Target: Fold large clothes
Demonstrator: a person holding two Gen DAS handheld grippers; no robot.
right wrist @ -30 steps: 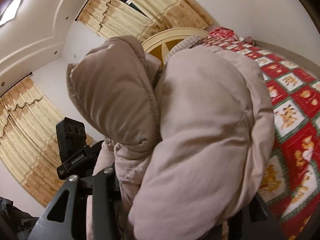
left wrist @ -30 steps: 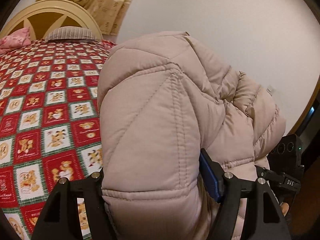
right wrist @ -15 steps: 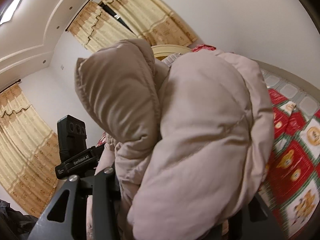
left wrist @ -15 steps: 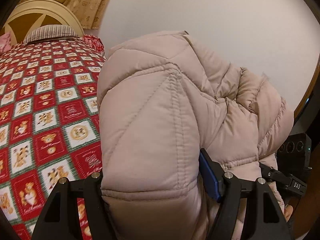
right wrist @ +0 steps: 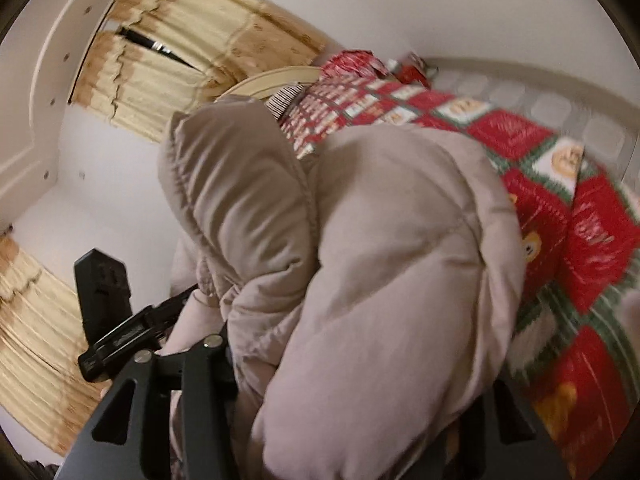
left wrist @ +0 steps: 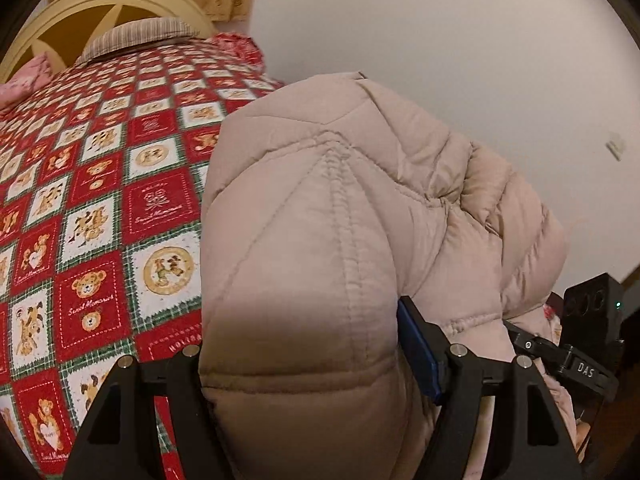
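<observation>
A bulky beige quilted puffer jacket (left wrist: 320, 240) hangs bunched between both grippers above the bed. My left gripper (left wrist: 304, 364) is shut on a thick padded fold of it; the fabric fills the gap between the fingers and hides the tips. My right gripper (right wrist: 352, 392) is shut on another thick fold of the jacket (right wrist: 380, 260), its tips hidden too. The right gripper's body (left wrist: 576, 352) shows at the right edge of the left wrist view, and the left gripper's body (right wrist: 116, 320) at the left of the right wrist view.
The bed carries a red, white and green teddy-bear quilt (left wrist: 100, 200). A striped pillow (left wrist: 136, 36) and a cream headboard (left wrist: 80, 4) are at its far end. A white wall (left wrist: 440, 40) runs beside the bed. Yellow curtains (right wrist: 160, 64) hang behind.
Both grippers have swung with the jacket toward the bed; more of the quilt now shows under and beside the jacket. The grips have not changed.
</observation>
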